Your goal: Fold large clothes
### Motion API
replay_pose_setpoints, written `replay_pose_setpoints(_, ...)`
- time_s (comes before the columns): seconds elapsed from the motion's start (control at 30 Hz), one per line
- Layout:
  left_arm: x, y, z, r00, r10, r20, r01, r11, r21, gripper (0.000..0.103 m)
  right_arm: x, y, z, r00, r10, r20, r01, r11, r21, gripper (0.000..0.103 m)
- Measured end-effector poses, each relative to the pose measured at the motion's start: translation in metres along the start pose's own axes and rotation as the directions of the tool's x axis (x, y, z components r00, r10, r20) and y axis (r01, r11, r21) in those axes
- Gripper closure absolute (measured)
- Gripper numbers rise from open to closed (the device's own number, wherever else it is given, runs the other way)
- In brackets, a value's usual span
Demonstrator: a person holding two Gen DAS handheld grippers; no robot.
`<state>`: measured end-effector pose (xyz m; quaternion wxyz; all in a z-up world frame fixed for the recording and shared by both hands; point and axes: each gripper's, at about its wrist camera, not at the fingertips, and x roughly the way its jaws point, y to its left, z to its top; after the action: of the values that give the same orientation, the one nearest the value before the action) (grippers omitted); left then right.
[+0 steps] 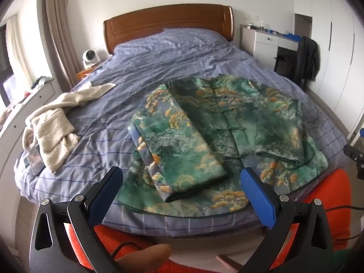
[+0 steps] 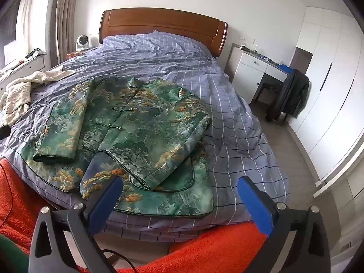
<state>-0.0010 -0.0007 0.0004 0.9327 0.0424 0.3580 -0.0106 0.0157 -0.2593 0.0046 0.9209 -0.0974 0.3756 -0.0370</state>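
Left claw [image 1: 182,179] hangs above the bed's near edge, pointed toward the headboard [image 1: 168,22], spread wide, holding nothing. Right claw [image 2: 179,190] in the same pose, also spread wide and holding nothing. Green patterned jacket [image 1: 227,122] lies front-up on the blue checked bed cover [image 1: 182,56], both sleeves folded in over the body, hem at the near edge. Cream garment [image 1: 54,125] lies crumpled well to its left.

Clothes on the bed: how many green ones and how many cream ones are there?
Green patterned jacket: 1
Cream fuzzy garment: 1
Total: 2
Both lie on the blue checked bed; neither open claw, left claw or right claw, holds anything.
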Motion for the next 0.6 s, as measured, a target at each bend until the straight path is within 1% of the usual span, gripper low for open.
replay_pose_setpoints(0.07, -0.001, 0.000, -0.001, 1.000, 0.001, 0.009, -0.001, 1.000, 0.004, 0.000, 0.000, 0.000, 0.000, 1.000, 0.007, -0.003, -0.007, 1.000, 0.002, 0.000)
replay_pose_setpoints(0.1, 0.002, 0.007, -0.002, 1.000, -0.018, 0.005, 0.018, 1.000, -0.010, 0.000, 0.000, 0.000, 0.000, 1.000, 0.010, -0.001, -0.010, 1.000, 0.003, 0.000)
replay_pose_setpoints(0.17, 0.004, 0.010, 0.000, 0.999, -0.034, -0.011, 0.033, 0.999, -0.013, 0.000, 0.000, -0.003, 0.000, 1.000, 0.023, 0.000, -0.023, 1.000, 0.008, 0.000)
replay_pose_setpoints(0.2, 0.006, 0.011, 0.003, 0.999, -0.037, -0.016, 0.037, 0.999, -0.014, 0.000, 0.003, 0.002, 0.003, 1.000, 0.018, -0.012, -0.018, 1.000, -0.001, 0.000)
replay_pose_setpoints(0.3, 0.004, 0.009, 0.001, 1.000, -0.013, 0.007, 0.014, 1.000, -0.012, 0.000, -0.001, 0.004, 0.001, 1.000, 0.026, 0.009, -0.026, 1.000, -0.006, 0.000)
replay_pose_setpoints(0.5, 0.008, 0.007, 0.003, 1.000, -0.009, -0.020, 0.009, 1.000, -0.004, 0.000, -0.002, 0.005, 0.003, 0.998, 0.069, 0.010, -0.069, 0.998, -0.006, 0.000)
replay_pose_setpoints(0.6, 0.007, 0.006, 0.003, 1.000, 0.014, -0.015, -0.014, 1.000, -0.005, 0.000, -0.002, 0.007, 0.005, 0.997, 0.079, 0.015, -0.078, 0.997, -0.011, 0.000)
